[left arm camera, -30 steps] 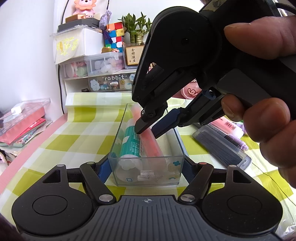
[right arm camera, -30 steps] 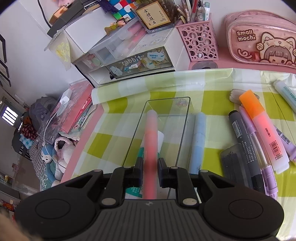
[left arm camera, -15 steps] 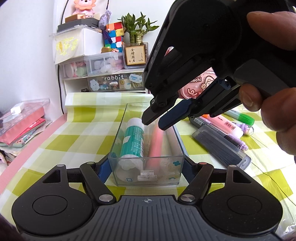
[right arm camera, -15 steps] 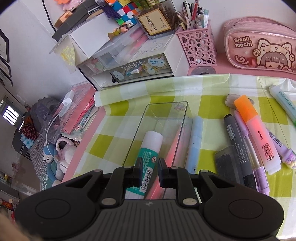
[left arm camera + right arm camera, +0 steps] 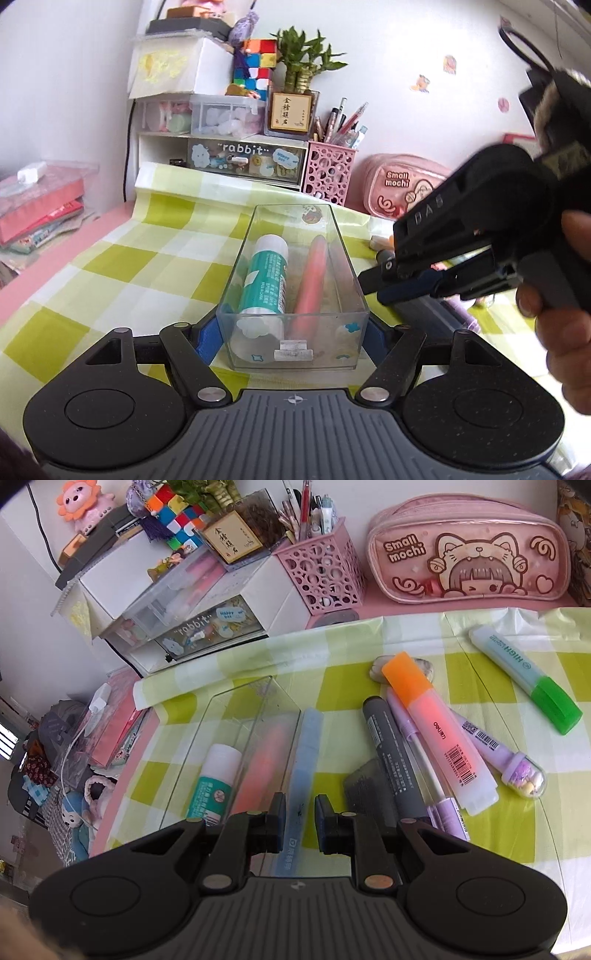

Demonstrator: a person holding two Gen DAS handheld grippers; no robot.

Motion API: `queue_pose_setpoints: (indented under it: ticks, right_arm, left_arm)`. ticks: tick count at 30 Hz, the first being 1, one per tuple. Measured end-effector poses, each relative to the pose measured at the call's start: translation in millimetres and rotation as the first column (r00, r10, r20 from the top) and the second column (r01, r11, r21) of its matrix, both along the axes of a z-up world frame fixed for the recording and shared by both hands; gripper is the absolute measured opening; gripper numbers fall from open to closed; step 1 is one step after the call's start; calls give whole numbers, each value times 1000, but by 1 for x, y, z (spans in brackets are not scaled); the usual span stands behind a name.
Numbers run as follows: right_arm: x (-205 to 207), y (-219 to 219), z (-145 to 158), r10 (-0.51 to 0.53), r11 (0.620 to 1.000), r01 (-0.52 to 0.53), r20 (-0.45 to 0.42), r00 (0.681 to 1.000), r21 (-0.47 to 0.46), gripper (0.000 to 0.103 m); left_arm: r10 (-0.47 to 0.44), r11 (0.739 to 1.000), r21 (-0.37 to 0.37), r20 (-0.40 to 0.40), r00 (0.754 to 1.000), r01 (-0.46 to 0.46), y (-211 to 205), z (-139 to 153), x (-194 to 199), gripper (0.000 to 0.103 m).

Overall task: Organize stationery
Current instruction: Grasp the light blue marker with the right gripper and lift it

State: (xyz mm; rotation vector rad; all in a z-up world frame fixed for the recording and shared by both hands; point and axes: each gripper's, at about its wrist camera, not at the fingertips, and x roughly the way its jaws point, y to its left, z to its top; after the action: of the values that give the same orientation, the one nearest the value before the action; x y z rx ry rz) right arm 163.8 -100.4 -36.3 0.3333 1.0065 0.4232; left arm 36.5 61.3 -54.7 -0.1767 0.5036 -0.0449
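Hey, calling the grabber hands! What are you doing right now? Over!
Left gripper clamped on clear box, glue stick and pink pen inside. Right gripper empty, jaws apart, above blue case. Nothing in the way.

Quick count: one clear box (image 5: 293, 334) with two things in it, a glue stick (image 5: 264, 275) and a pink pen (image 5: 312, 275). Loose on the cloth there are two highlighters, one orange (image 5: 437, 734) and one green (image 5: 524, 677), plus one grey marker (image 5: 393, 753), two purple pens (image 5: 496, 747), one blue tube (image 5: 303, 771) and one dark case (image 5: 369, 792). At the back: one pink pen cup (image 5: 321, 578), one pouch (image 5: 469, 550), one cube (image 5: 175, 515).
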Motion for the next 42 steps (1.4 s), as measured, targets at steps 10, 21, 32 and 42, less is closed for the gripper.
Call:
queue_pose_setpoints:
  ticks: [10,21,32,42]
  right_arm:
    - [3,26,-3,53,994,-50,28,998,-96,16]
    - [4,5,-7,0,1000,0,13,1000,24,14]
    - [3,-18,9,-83,989,81,11,996,124,0]
    - [7,26,3,28,990,-20,60,998,-140,29]
  left_arm:
    - [0,964,-267,2,1000,0,30,0,1,72]
    - [15,999,-36,15,1000,-14,5,0,0,72]
    - [13,999,33,17,1000,-14,-5,-1,0,72]
    - [47,991,122,10,999,-48,-9,-2,0,72]
